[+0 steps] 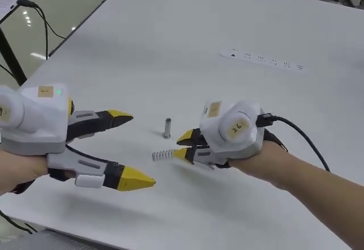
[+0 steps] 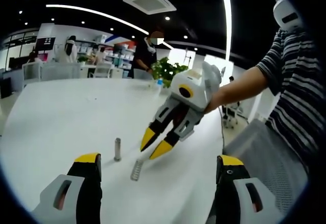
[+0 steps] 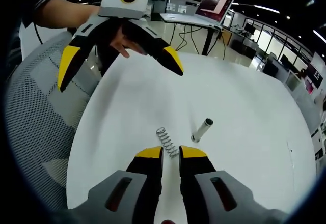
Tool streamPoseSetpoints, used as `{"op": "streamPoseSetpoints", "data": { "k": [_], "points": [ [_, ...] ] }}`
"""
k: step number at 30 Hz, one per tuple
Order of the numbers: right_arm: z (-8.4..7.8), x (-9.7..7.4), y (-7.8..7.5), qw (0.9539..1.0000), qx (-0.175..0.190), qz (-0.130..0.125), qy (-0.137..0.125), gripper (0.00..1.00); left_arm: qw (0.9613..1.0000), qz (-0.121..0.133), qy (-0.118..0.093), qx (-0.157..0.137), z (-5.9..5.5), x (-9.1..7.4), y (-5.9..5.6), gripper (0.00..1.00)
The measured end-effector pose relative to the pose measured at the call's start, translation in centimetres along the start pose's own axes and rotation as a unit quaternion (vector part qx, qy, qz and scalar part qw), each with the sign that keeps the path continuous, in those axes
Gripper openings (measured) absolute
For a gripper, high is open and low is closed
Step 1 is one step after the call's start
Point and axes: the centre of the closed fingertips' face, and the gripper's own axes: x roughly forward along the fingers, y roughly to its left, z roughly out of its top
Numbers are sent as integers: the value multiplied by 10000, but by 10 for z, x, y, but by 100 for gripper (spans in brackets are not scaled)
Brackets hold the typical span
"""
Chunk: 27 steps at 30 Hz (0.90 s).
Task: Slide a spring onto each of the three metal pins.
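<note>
A small coil spring (image 1: 162, 155) lies flat on the white table (image 1: 170, 45). A short metal pin (image 1: 167, 128) stands upright just beyond it. My right gripper (image 1: 183, 146) hovers low with its yellow tips a narrow gap apart, right at the spring's near end. In the right gripper view the spring (image 3: 166, 141) runs out from between the tips of that gripper (image 3: 171, 152), and the pin (image 3: 202, 130) is to its right. My left gripper (image 1: 132, 148) is wide open and holds nothing. From the left gripper view (image 2: 159, 160), the spring (image 2: 136, 169) and pin (image 2: 117, 149) lie ahead.
A white power strip (image 1: 261, 59) lies on the far side of the table. Black cables (image 1: 42, 20) hang off the left edge. The near table edge runs just below the grippers. A grey mesh chair (image 3: 35, 127) stands beside the table, and people stand far behind.
</note>
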Motion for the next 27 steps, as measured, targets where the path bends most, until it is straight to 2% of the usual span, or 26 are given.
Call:
{"op": "streamPoseSetpoints", "data": {
  "k": [8, 17, 27],
  "points": [
    [-3, 18, 0, 9998, -81, 147, 143, 11, 10000, 81, 21, -4, 1, -7, 3, 90],
    [-16, 25, 1, 9989, -163, 245, 376, 10, 9999, 98, 24, -27, -2, -8, 3, 90],
    [-18, 26, 2, 9992, -104, 225, 314, 8, 9999, 82, 82, -45, -5, -7, 1, 89]
  ]
}}
